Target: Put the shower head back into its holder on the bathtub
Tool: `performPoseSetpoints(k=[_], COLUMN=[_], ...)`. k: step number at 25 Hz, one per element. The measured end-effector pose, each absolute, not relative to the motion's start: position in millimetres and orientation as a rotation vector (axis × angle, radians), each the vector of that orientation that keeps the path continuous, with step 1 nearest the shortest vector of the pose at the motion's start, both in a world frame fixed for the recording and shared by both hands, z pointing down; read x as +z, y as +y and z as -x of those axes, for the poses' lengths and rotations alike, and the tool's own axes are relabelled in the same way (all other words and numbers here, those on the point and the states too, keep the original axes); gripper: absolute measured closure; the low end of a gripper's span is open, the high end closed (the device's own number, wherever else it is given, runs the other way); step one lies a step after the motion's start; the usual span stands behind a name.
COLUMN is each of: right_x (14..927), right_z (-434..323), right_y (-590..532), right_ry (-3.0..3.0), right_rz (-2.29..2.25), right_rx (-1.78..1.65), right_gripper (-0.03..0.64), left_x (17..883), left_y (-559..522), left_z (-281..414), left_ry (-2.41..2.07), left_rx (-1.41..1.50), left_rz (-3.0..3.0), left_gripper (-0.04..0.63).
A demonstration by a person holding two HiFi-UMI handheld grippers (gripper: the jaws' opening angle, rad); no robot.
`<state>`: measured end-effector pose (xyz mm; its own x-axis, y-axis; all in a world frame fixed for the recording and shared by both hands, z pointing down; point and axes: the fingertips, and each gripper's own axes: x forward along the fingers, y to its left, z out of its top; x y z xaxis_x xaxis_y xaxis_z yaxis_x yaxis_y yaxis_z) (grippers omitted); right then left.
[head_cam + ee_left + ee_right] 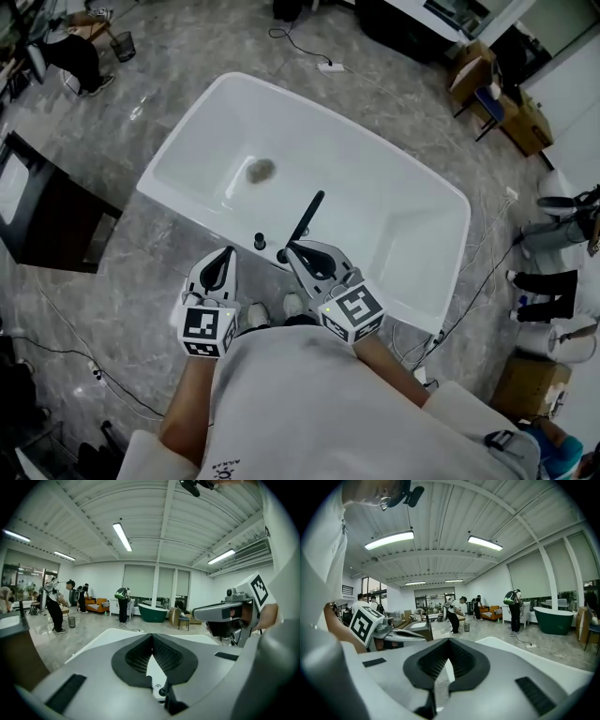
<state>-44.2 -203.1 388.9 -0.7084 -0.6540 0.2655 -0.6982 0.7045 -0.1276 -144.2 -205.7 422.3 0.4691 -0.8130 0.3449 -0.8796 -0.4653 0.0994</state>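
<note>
The white bathtub (pixel 187 141) lies below me on the grey floor. A long black shower head (pixel 308 217) stands slanted on the tub's near rim, beside two small black knobs (pixel 260 242). My left gripper (pixel 228 255) hovers over the near rim just left of the knobs, jaws shut and empty; its pads (pixel 140 656) meet. My right gripper (pixel 293 249) is shut with nothing in it, its tip close to the shower head's lower end. Each gripper view shows the other gripper: the right gripper (pixel 225 613) and the left gripper (pixel 393 632).
A grey drain (pixel 260 170) sits in the tub floor. A black cabinet (pixel 47 216) stands to the left. Cables (pixel 309 52) and cardboard boxes (pixel 525 122) lie around the tub. A dark green tub (pixel 152 612) and several people (pixel 56 606) are farther off.
</note>
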Motion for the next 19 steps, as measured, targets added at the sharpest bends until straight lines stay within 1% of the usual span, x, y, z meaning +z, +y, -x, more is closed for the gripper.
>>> performPoseSetpoints(k=[11, 19], right_x=[387, 389], right_z=[34, 27], right_y=[-209, -207], right_ry=[-2.712, -2.699], right_rz=[-1.082, -1.107], right_rx=[0.295, 0.287], right_gripper=[0.598, 0.598], left_x=[420, 425], left_y=[-213, -213], left_z=[132, 125], left_ry=[-1.430, -1.392], left_rx=[0.324, 0.383], left_rz=[-2.460, -2.498], left_gripper=[0.583, 0.583])
